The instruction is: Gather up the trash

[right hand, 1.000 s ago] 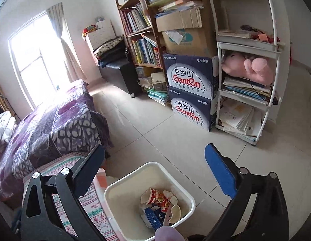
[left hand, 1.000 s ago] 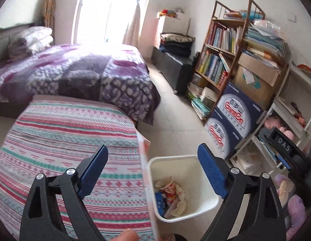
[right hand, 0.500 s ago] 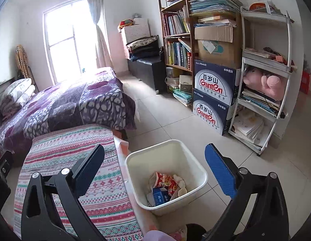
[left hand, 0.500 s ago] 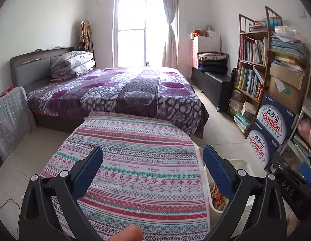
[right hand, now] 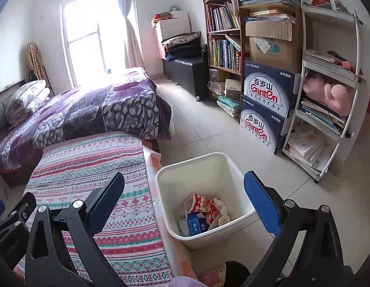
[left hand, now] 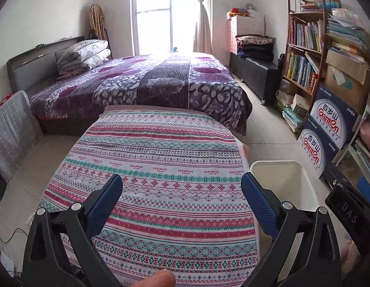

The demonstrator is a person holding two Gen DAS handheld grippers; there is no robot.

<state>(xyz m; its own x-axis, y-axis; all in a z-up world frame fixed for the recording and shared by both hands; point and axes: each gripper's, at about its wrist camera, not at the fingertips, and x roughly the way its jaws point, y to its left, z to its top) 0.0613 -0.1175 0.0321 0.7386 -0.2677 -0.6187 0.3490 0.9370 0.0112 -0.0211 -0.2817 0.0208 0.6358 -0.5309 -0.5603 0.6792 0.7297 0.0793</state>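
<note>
A white waste bin [right hand: 192,161] stands on the floor against the right edge of a table with a striped cloth [left hand: 161,162]. In the bin lie a red snack cup [right hand: 200,203], a blue carton [right hand: 196,224] and pale scraps. My right gripper [right hand: 184,176] hangs open over the bin's near left side, nothing between its fingers. My left gripper [left hand: 181,179] is open above the cloth, holding nothing; no loose trash shows on the cloth. The bin [left hand: 280,181] sits at the lower right of the left wrist view, its contents hidden there.
A bed with a purple cover [left hand: 161,83] lies beyond the table. Along the right wall stand a bookshelf [right hand: 223,40], stacked blue water boxes [right hand: 266,102], a white rack [right hand: 328,100] and a black bench [left hand: 256,71]. A grey chair back [left hand: 13,131] is at the left.
The left wrist view has swung from the bin to the table and bed. The right wrist view has rolled upright and drawn back, so more of the table shows beside the bin.
</note>
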